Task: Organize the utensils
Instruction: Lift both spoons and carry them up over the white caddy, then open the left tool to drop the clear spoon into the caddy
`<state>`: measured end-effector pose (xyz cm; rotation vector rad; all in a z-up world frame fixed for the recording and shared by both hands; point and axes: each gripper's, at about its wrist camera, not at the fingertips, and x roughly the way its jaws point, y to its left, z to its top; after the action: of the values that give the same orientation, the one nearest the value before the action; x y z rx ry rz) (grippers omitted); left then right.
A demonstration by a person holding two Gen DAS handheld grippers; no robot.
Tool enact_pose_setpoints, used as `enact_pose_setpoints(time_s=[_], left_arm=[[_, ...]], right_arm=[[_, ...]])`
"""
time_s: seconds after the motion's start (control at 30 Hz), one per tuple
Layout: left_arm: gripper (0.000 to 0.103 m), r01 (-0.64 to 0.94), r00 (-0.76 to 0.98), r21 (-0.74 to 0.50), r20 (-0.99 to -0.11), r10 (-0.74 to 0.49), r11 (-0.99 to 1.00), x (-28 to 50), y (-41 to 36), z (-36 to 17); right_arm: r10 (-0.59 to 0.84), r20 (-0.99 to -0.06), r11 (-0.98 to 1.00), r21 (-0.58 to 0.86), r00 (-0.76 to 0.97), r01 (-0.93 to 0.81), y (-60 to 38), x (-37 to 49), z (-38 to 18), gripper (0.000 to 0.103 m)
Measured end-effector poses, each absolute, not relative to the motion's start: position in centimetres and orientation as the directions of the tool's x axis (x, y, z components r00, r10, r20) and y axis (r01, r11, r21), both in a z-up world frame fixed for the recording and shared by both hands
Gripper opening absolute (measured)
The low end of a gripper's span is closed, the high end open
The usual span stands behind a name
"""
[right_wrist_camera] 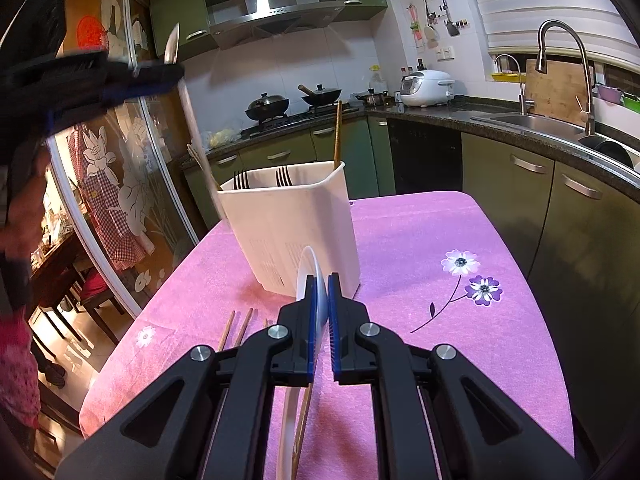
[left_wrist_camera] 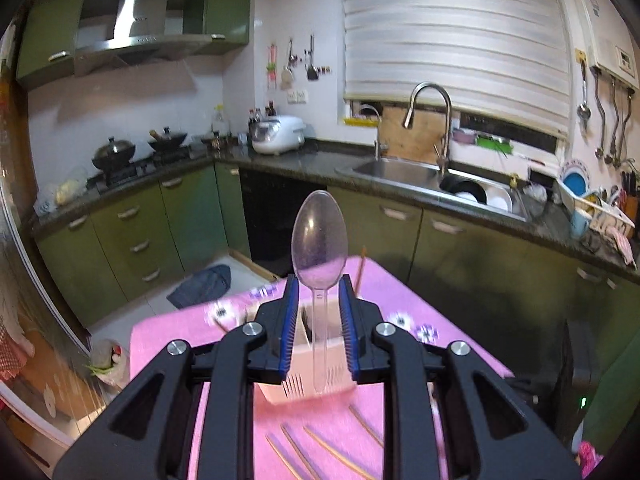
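spoon (left_wrist_camera: 319,240) hangs between my parted left gripper (left_wrist_camera: 319,312) above holder (right_wrist_camera: 288,224); right gripper (right_wrist_camera: 320,312) clenched on second spoon (right_wrist_camera: 310,276), dropping next.

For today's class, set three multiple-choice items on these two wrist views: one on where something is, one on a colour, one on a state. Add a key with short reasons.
1. Where do the black forks stand?
A. In the sink
B. In the white utensil holder
C. Flat on the tablecloth

2. What colour is the tablecloth?
A. Pink
B. Green
C. White

3. How does the right gripper stand?
A. Jaws wide apart, nothing between them
B. Out of view
C. Jaws closed on a white plastic spoon

Key:
1 B: the fork tines rise above the holder's rim in the right wrist view.
2 A: the cloth is pink with purple and white flowers.
3 C: the spoon sits edge-on between the nearly touching blue pads.
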<state>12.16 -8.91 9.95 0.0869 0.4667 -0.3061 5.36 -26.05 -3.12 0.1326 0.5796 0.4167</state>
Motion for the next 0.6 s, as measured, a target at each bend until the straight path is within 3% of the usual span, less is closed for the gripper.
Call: enact_pose_setpoints(time_s=[0.37,0.6], left_arm=[[0.020,0.248,0.891,0.022,-0.397,-0.220,0.968,15.8,-8.9,13.0],[0.020,0.223,0.858,0.019,-0.479,-0.187,0.975,18.6,-9.0,9.0]], right_arm=[[0.413,-0.509,0.911,0.245,0.755,-0.332,-27.0,5.6,-3.2,0.006],[0.412,-0.506,0.911,0.247,0.758,-0.330,-27.0,5.6,-3.0,0.006]])
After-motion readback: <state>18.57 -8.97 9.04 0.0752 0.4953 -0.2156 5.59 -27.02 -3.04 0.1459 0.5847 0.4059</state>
